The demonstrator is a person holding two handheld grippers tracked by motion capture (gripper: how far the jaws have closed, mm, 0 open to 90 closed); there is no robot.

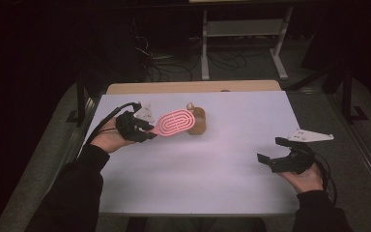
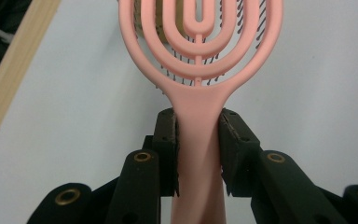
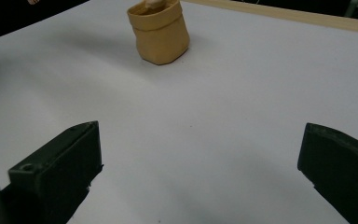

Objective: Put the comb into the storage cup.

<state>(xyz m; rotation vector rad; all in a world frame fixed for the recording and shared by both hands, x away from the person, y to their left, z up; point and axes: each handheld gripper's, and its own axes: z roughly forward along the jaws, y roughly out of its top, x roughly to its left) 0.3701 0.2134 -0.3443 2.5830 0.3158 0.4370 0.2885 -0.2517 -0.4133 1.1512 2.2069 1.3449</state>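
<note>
Above the table's (image 1: pixel 232 145) left half, a pink hairbrush (image 1: pixel 174 123) is clamped by its handle in the left gripper (image 1: pixel 150 131), head held beside the tan paper bag (image 1: pixel 196 120), apparently for insertion, while the right gripper (image 1: pixel 271 151) is held wide open, empty, at the right.

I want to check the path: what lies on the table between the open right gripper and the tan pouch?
Nothing: between the right gripper and the tan pouch there is bare white table, as the right gripper view shows.
</note>
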